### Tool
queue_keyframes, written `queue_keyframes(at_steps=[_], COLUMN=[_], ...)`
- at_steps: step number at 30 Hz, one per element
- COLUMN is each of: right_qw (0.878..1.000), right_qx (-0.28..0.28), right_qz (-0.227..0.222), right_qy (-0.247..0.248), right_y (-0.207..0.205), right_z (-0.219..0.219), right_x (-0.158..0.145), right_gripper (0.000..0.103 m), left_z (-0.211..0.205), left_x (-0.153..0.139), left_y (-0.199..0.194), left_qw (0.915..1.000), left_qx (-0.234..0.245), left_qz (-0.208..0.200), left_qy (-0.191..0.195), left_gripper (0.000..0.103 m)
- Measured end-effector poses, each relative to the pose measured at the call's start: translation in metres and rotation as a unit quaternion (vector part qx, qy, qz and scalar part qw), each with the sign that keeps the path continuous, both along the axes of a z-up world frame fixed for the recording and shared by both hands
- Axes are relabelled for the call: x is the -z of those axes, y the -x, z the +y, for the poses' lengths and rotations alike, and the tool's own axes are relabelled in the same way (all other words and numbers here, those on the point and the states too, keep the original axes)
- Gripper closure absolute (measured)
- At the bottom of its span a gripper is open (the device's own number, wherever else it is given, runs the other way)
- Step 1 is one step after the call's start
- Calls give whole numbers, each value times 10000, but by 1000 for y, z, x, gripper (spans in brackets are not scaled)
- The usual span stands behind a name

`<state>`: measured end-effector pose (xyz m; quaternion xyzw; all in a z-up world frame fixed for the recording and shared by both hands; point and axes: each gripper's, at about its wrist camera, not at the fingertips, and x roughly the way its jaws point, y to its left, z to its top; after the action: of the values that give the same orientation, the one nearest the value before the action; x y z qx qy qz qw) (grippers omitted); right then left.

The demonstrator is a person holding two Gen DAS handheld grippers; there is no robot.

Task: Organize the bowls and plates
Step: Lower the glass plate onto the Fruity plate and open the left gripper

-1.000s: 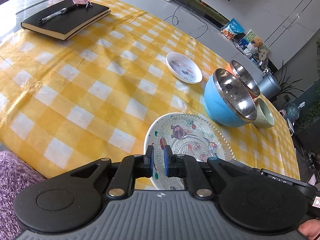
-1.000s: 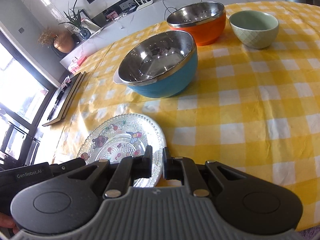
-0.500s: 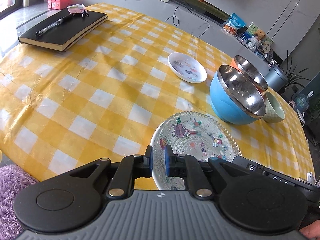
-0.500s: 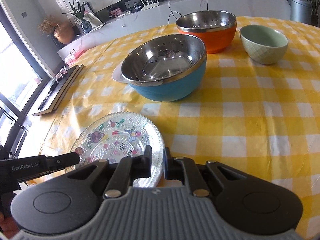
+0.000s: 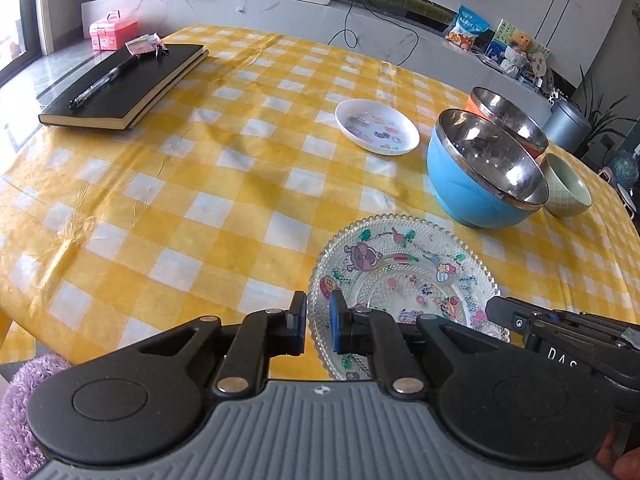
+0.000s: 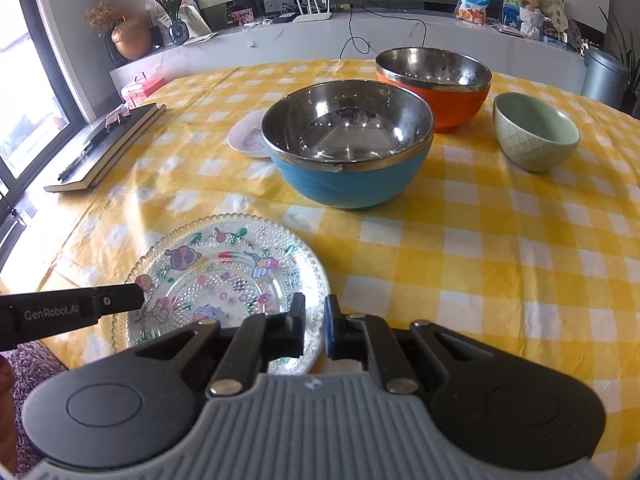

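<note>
A clear glass plate with cartoon prints [image 5: 404, 276] [image 6: 224, 276] is at the table's near edge. My left gripper [image 5: 318, 318] is shut on its left rim. My right gripper [image 6: 314, 324] is shut on its right rim. Behind it stand a blue steel-lined bowl [image 5: 484, 168] [image 6: 348, 144], an orange steel-lined bowl [image 5: 508, 120] [image 6: 436, 84] and a small green bowl [image 5: 566, 188] [image 6: 536, 132]. A small white plate [image 5: 376, 126] [image 6: 248, 136] lies left of the blue bowl.
The table has a yellow checked cloth [image 5: 200, 184]. A black notebook with a pen on it [image 5: 124, 88] [image 6: 104, 148] lies at the far left. A purple fuzzy seat [image 5: 20, 400] is below the near edge.
Both wrist views have levelled and risen a little over the second. Both grippers have stayed shut on the glass plate's rims. The bowls and white plate have not moved.
</note>
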<state>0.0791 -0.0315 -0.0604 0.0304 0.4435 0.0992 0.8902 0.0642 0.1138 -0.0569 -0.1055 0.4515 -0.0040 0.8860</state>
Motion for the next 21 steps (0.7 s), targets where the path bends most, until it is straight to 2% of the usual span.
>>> queue_keyframes(at_steps=[6, 10, 12, 21], right_qw=[9998, 9997, 9996, 9987], right_qx=[-72, -35, -20, -45], right_qz=[-113, -231, -292, -444], right_qy=[116, 58, -6, -260], right_y=[3, 6, 8, 7], right_z=[3, -1, -4, -14], right_x=[1, -2, -4, -22], right_gripper=[94, 91, 85, 79], left_z=[-5, -3, -2, 0], left_x=[-1, -4, -7, -36], left_y=[1, 4, 5, 2], left_qw=[9998, 9999, 9998, 9984], left_qx=[89, 69, 71, 198], left_qz=[-61, -108, -162, -524], left_qy=[-190, -86, -21, 87], left_gripper=[90, 87, 83, 75])
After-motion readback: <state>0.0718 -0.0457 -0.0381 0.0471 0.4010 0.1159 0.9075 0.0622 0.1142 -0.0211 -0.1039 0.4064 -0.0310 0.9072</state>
